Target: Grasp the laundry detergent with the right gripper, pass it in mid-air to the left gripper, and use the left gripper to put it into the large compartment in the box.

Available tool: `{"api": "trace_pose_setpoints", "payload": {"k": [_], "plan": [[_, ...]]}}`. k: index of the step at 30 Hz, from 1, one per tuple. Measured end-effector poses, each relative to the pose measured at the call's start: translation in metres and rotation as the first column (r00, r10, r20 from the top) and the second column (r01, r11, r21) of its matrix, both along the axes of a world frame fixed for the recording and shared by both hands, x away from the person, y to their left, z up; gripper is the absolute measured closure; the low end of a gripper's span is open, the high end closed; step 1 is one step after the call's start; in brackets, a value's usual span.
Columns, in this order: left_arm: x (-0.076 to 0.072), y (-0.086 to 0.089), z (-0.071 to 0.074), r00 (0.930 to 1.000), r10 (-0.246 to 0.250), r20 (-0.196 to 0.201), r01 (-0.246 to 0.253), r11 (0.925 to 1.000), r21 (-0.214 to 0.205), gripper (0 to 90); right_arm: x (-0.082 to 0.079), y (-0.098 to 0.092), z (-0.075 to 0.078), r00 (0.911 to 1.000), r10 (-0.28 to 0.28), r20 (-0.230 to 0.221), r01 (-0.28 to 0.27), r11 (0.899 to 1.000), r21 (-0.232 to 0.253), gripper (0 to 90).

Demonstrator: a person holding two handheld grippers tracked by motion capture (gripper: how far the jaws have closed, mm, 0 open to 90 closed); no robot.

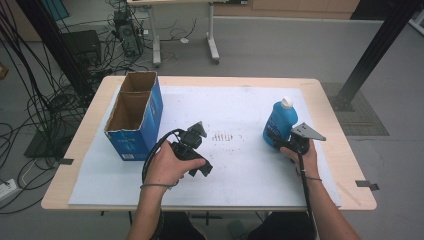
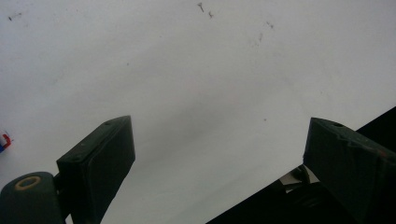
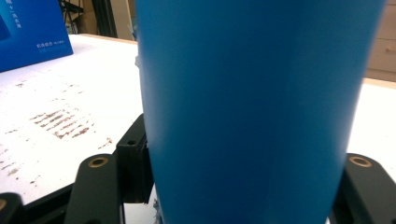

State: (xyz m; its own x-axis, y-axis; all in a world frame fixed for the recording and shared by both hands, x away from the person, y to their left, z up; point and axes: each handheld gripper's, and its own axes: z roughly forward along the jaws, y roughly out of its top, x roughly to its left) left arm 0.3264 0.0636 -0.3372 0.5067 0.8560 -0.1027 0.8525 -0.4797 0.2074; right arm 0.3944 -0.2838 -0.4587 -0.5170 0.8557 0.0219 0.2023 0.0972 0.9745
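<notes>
Your right gripper [image 1: 281, 141] pinches the blue bottle [image 1: 279, 121], standing upright on the white mat [image 1: 240, 180] at the table's right side; in the right gripper view the bottle's body hides its jaw pads and its cap is cut off. Your left gripper [image 1: 197, 131] hangs over bare mat, jaws spread, beside the open cardboard box [image 1: 134, 120].

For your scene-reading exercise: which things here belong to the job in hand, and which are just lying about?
In the job:
- blue bottle, upright with a white cap, clamped by the right gripper
- blue cardboard box, open-topped; probably

Lying about:
- left gripper, open over the white sheet
- desk legs and cables on the floor
</notes>
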Motion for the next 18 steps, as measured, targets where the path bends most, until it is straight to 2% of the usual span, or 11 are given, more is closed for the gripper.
{"api": "trace_pose_setpoints", "payload": {"k": [18], "plan": [[0.0004, -0.0008, 0.0011, 1.0000, 0.001, 0.003, -0.001, 1.0000, 0.000, 9.4, 0.0002, -0.0011, 0.0004, 0.9999, 0.009, -0.006, -0.009, 1.000, 0.007, 40.6]]}}
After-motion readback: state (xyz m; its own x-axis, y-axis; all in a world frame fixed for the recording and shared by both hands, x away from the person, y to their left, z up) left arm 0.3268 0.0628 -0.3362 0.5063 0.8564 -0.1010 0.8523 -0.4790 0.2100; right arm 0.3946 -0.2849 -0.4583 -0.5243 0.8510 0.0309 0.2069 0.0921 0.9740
